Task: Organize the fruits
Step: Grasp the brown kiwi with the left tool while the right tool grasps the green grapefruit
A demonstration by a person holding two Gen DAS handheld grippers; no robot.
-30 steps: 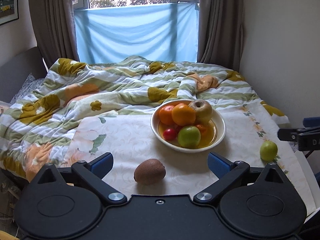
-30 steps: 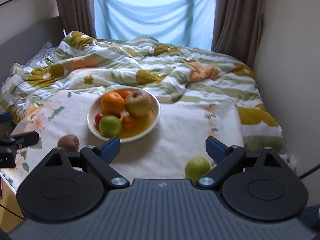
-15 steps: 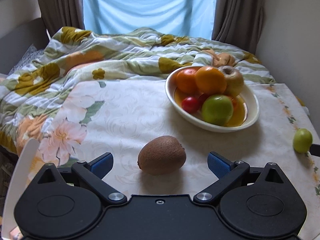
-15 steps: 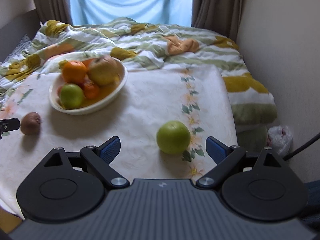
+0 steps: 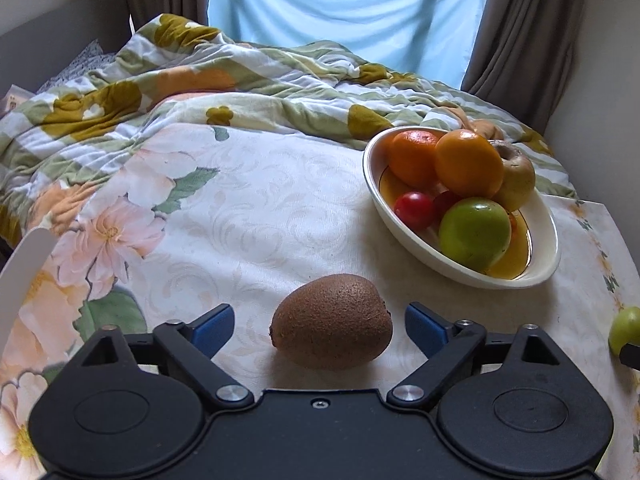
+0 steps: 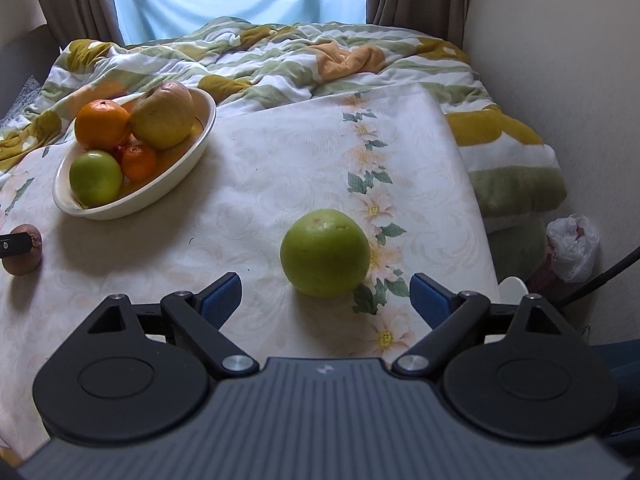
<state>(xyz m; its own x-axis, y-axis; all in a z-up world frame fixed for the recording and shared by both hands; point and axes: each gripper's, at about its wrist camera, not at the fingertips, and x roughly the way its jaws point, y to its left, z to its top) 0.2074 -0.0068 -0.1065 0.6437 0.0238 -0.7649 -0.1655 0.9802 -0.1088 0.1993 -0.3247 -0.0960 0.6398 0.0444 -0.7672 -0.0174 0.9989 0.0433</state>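
Left wrist: left gripper (image 5: pixel 319 326) straddles the kiwi (image 5: pixel 331 321) near the table's (image 5: pixel 256 216) front edge. Jaws have just been closing, kiwi between them, but there's a gap on both sides — blue pads (image 5: pixel 212 328) not touching yet, nothing held. Bowl (image 5: pixel 548 248) sits toward the far right of the table, already loaded with oranges, apples and small red fruit. A green apple shows at the right edge of this view.

Kiwi handling, my read: light, fuzzy skin so decent friction, but soft — squeeze across the short middle, gently, or it bruises.

Right wrist: right gripper (image 6: pixel 325 294) wide open, empty. Green apple (image 6: pixel 325 252) lies on the cloth just ahead of the pads, near the table's right edge, not yet between them. Bowl is far left in this view; kiwi at the left edge with a left gripper finger in front of it.

Apple, my read: firm, heavier, smooth and round — grip at the widest girth, otherwise it may roll or slip out.
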